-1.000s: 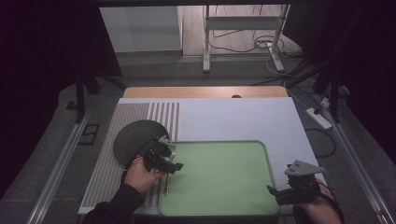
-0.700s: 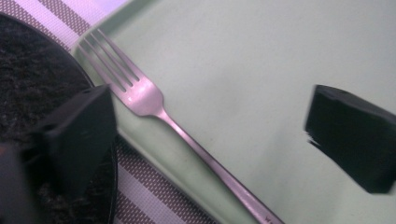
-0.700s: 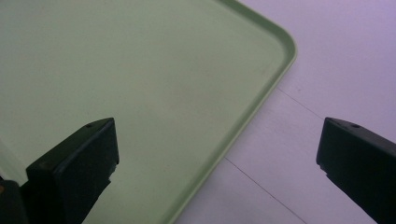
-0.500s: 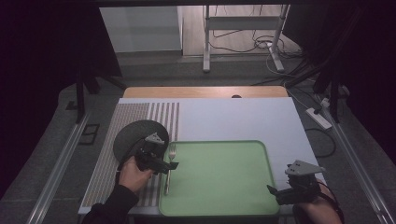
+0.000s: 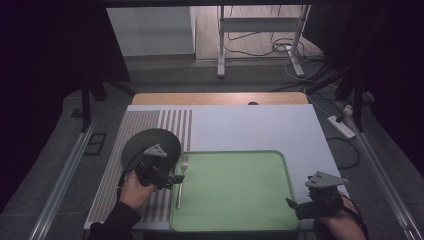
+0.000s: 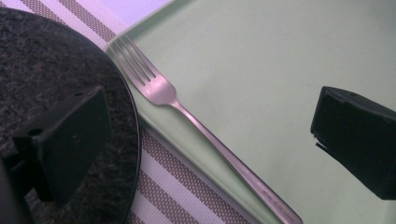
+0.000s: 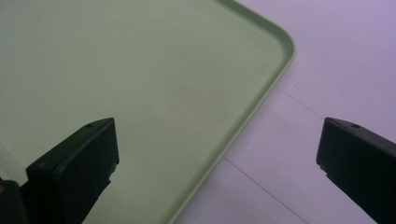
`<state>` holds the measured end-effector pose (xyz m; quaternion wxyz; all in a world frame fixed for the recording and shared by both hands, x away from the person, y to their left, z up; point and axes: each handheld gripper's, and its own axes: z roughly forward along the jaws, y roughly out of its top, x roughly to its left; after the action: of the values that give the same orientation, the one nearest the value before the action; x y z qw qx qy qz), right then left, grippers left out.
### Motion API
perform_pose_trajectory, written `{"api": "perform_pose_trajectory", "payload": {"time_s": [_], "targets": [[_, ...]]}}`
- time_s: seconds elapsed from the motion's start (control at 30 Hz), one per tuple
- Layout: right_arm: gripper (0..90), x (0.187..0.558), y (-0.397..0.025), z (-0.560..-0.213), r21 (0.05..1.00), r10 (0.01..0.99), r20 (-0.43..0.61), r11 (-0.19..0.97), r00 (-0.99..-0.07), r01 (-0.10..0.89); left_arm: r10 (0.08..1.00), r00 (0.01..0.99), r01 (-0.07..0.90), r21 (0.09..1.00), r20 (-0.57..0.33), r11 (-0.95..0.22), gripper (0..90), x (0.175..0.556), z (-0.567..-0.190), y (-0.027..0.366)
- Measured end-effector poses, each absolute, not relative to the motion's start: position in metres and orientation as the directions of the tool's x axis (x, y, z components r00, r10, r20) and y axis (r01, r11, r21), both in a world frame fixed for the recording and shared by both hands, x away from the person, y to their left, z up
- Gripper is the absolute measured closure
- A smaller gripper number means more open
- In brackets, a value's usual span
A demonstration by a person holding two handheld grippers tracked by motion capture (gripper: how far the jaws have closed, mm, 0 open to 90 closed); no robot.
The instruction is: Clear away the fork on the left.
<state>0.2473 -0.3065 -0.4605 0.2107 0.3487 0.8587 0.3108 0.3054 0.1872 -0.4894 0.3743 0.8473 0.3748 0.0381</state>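
Observation:
A steel fork (image 5: 181, 179) (image 6: 196, 123) lies along the left rim of the pale green tray (image 5: 240, 210) (image 6: 280, 56), tines pointing away from me. Beside it a round dark plate (image 5: 150, 145) (image 6: 56, 70) rests on the striped placemat (image 5: 125, 130). My left gripper (image 5: 172, 179) (image 6: 210, 144) hovers just over the fork, open, one jaw above the plate and the other above the tray, nothing held. At the tray's near right corner (image 7: 280, 46) my right gripper (image 5: 295, 206) (image 7: 217, 168) stands open and empty, straddling the rim.
The tray and placemat sit on a white table surface (image 5: 250, 125) (image 7: 336, 60) with a wooden strip (image 5: 220, 98) at its far edge. A power strip (image 5: 341, 126) and cables lie on the floor at the right. Metal stand legs (image 5: 260, 55) rise behind the table.
The left gripper has drawn back slightly toward the left and the plate, leaving the fork lying on the tray's left rim. The right gripper has stayed in place.

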Motion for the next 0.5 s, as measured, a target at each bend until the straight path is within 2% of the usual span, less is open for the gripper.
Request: {"api": "perform_pose_trajectory", "payload": {"time_s": [0.2, 0.5], "targets": [[0.0, 0.247, -0.307, -0.460, 0.682, 0.731, -0.144, 0.562, -0.667, 0.468, 0.664, 0.708, 0.615, 0.673, -0.242, -0.411, 0.0, 0.298, -0.488, 0.197], [0.0, 0.247, -0.307, -0.460, 0.683, 0.734, -0.141, 0.558, -0.665, 0.471, 0.702, 0.675, 0.629, 0.674, -0.225, -0.388, 0.0, 0.286, -0.489, 0.209]]}}
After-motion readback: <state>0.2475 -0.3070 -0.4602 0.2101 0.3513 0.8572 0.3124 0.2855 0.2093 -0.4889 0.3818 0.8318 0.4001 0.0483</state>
